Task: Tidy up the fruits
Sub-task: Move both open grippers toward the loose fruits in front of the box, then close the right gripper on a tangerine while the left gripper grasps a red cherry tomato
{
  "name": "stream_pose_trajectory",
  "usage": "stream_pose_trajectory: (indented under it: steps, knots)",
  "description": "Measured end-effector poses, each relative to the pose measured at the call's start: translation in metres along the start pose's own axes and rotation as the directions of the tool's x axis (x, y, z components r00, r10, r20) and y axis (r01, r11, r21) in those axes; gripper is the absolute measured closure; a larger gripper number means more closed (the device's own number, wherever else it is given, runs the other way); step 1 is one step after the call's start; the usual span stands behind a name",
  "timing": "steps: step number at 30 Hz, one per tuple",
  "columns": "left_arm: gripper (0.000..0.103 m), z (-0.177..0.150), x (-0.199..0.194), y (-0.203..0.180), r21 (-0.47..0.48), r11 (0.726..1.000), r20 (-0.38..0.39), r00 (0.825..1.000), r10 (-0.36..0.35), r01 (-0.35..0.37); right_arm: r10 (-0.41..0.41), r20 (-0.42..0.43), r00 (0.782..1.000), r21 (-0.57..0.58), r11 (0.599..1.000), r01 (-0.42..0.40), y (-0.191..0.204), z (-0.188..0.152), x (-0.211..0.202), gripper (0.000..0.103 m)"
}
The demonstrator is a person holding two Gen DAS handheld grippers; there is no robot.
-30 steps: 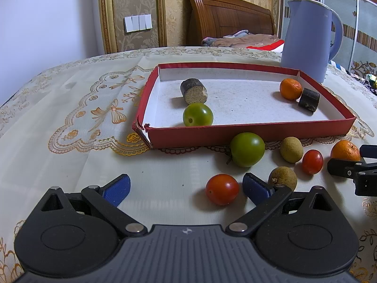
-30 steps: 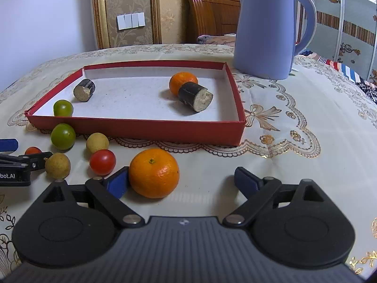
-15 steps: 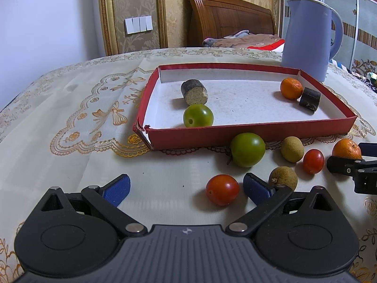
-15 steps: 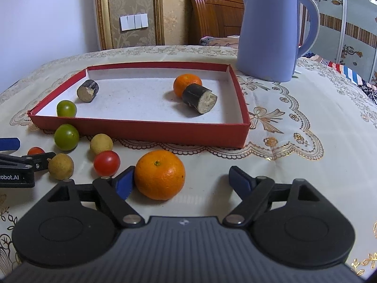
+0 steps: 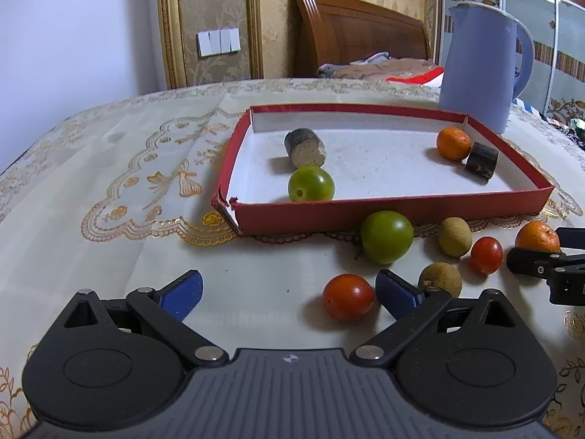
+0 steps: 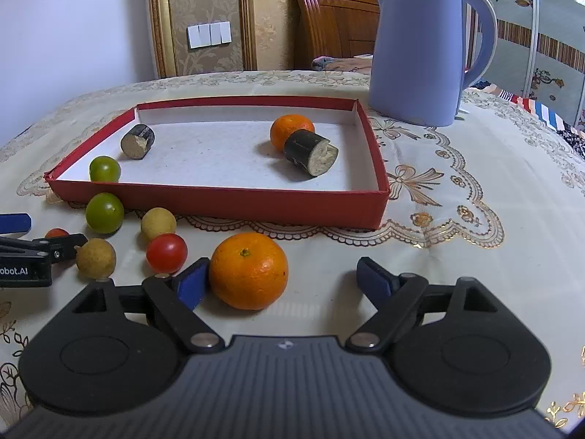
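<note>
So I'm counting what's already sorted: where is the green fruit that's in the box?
The green fruit lies in the red box at its near left corner in the left wrist view, just in front of a dark cut piece.

Left gripper gapes beside a red tomato.

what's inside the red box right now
The red box holds one green fruit, one orange and two dark cut cylinder pieces. Its near wall hides part of the floor and the green fruit's base.
</note>
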State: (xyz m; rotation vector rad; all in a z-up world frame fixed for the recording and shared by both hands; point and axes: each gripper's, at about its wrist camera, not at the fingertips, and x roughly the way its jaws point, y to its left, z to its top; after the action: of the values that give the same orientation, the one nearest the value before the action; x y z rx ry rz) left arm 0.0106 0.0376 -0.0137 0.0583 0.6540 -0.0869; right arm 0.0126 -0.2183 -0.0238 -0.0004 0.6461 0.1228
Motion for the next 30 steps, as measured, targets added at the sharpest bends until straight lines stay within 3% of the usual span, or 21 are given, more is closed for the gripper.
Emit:
stream_pose_trajectory:
  steps: [3, 6, 13, 15, 17, 23, 28, 30]
  knots:
    - [0.016, -0.0016, -0.0018, -0.0033, 0.029, 0.999, -0.004, 0.999, -0.034, 0.034, -0.003, -0.001, 1.000, -0.005, 1.000, 0.003, 0.0007, 0.0001, 0.0003, 0.018]
    - [0.019, -0.0017, -0.0020, -0.0063, 0.042, 0.998, -0.002, 0.999, -0.037, 0.037, -0.003, -0.001, 1.000, -0.006, 1.000, 0.003, 0.0008, 0.0000, 0.0003, 0.018]
    - [0.037, -0.0033, -0.0056, -0.0096, 0.065, 0.995, 0.009, 0.997, -0.077, 0.076, -0.005, 0.000, 1.000, -0.010, 1.000, 0.005, 0.0018, -0.0005, 0.0003, 0.018]
    - [0.045, -0.0032, -0.0058, -0.0099, 0.068, 0.994, 0.013, 0.997, -0.082, 0.080, 0.001, 0.010, 1.000, -0.010, 1.000, -0.001, 0.0013, -0.0011, -0.0014, 0.025]
    - [0.064, -0.0035, -0.0073, -0.0096, 0.068, 0.994, 0.021, 0.996, -0.084, 0.082, 0.015, 0.020, 1.000, -0.021, 1.000, -0.014, 0.0026, -0.0019, -0.0031, 0.034]
    - [0.065, -0.0035, -0.0073, -0.0092, 0.068, 0.994, 0.021, 0.996, -0.087, 0.085, 0.018, 0.025, 1.000, -0.030, 0.999, -0.018, 0.0045, -0.0019, -0.0040, 0.042]
    - [0.073, -0.0051, -0.0097, -0.0093, 0.066, 0.994, 0.025, 0.996, -0.090, 0.088, 0.028, 0.035, 0.999, -0.045, 0.999, -0.026, 0.0072, -0.0026, -0.0053, 0.061]
    - [0.075, -0.0048, -0.0095, -0.0086, 0.062, 0.995, 0.024, 0.996, -0.086, 0.084, 0.030, 0.037, 0.999, -0.044, 0.999, -0.029, 0.0070, -0.0026, -0.0055, 0.062]
